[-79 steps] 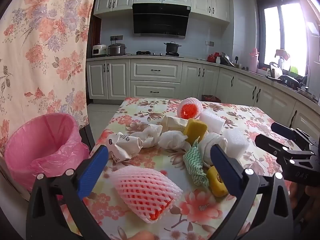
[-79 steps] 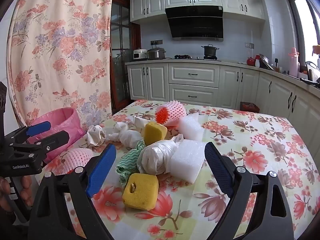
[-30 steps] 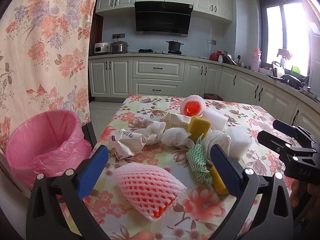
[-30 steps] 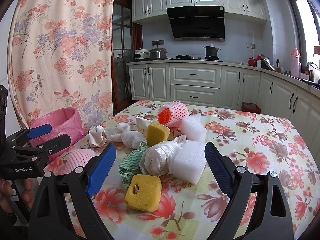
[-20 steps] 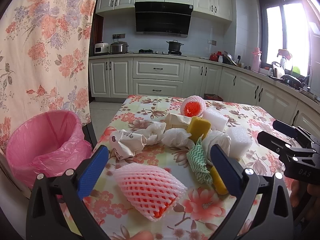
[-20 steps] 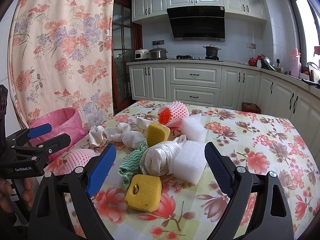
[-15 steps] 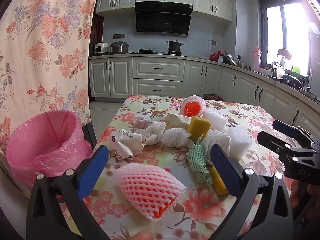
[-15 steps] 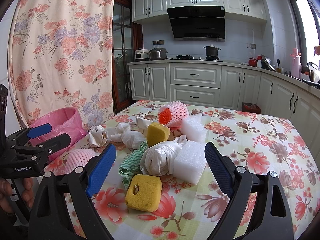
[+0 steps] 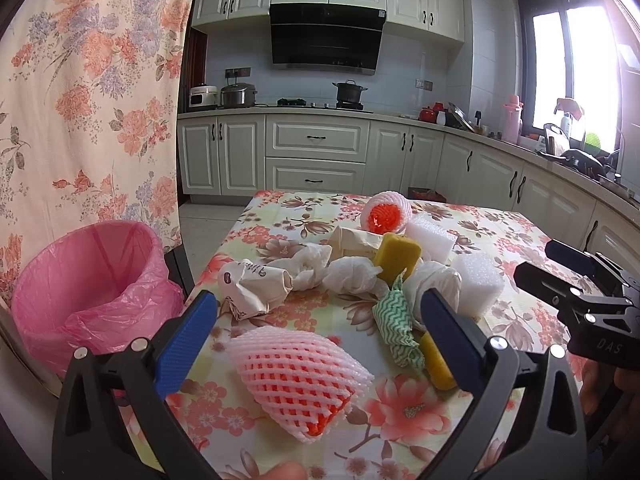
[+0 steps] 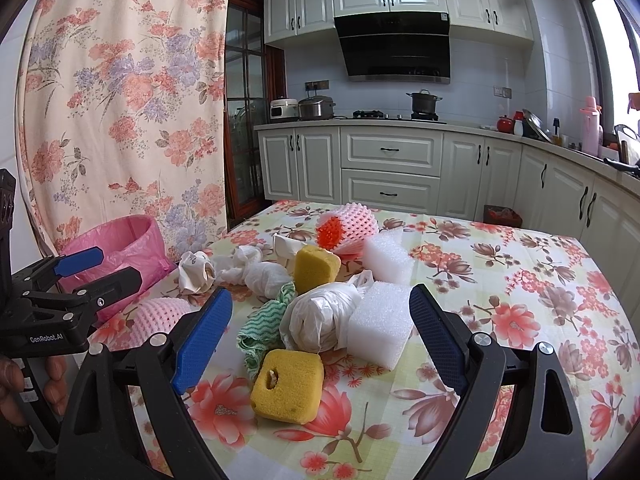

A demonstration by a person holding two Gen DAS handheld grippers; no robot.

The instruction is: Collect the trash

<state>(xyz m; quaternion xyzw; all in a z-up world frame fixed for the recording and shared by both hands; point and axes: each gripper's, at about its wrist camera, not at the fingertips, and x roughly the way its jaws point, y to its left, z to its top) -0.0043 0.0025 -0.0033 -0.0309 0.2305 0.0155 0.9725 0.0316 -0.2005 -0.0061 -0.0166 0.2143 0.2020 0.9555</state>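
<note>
Both tongs hang released over the desk [image 9: 280,208]: left tongs [image 9: 318,334] frame a pink foam net [image 9: 298,376], right tongs [image 10: 320,338] frame a yellow sponge [image 10: 287,386]. Pink-lined bin [image 9: 86,280] stands beside the desk.

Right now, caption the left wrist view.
Open left tongs hover over a pink foam net, beside a pink-lined bin.

We see a bright daylit kitchen; the window [image 9: 576,76] at right blows out white and throws pinkish flare across that edge. Shadows on the tabletop [image 10: 520,280] are soft. Fisheye bending curves the cabinets [image 10: 392,168], corners vignette black, and focus stays sharp.
</note>
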